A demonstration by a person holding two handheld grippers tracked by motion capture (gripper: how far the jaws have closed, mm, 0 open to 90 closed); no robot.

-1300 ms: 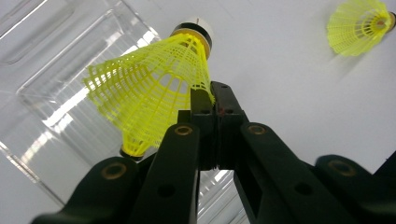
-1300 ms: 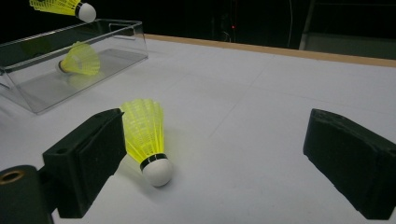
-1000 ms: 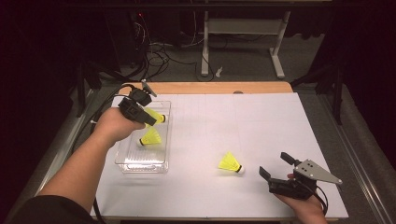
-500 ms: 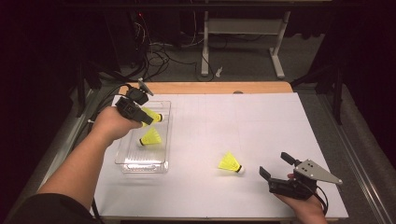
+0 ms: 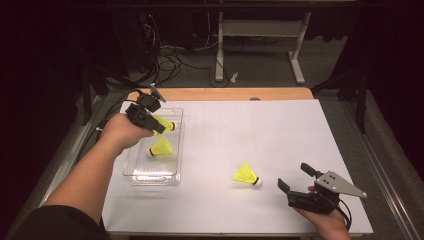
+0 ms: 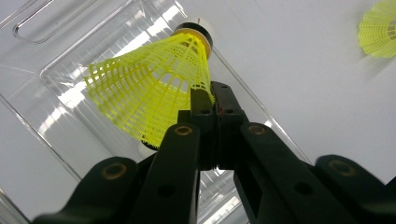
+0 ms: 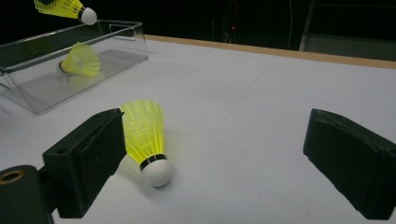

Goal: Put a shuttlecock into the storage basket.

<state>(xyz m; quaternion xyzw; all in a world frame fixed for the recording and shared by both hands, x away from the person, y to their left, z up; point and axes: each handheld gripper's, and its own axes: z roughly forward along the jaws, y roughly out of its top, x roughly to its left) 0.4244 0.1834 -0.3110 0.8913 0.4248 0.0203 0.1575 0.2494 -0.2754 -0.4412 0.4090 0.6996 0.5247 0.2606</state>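
Your left gripper (image 5: 159, 129) is at about 10 o'clock on the white table (image 5: 260, 135), above the clear plastic tray (image 5: 176, 176). Its jaws are pressed together on the edge of the skirt of a yellow shuttlecock (image 6: 154, 88), and in the left gripper view you can see this held shuttlecock in the air over the tray, with the cork end pointing away from the gripper. In the high view the same shuttlecock (image 5: 164, 124) is above the far half of the tray.

A 2nd shuttlecock (image 5: 160, 147) lies on its side inside the tray, near the middle, below the held one. In the right gripper view it (image 7: 80, 60) rests on the tray floor.

A 3rd shuttlecock (image 5: 247, 175) lies on the bare table at about 5 o'clock, well apart from the tray. Your right gripper (image 5: 296, 181) is near the table edge at 5 o'clock, with the jaws wide apart and nothing between the pads. In the right gripper view this shuttlecock (image 7: 144, 140) lies just beside the left jaw, with the white cork toward the camera.
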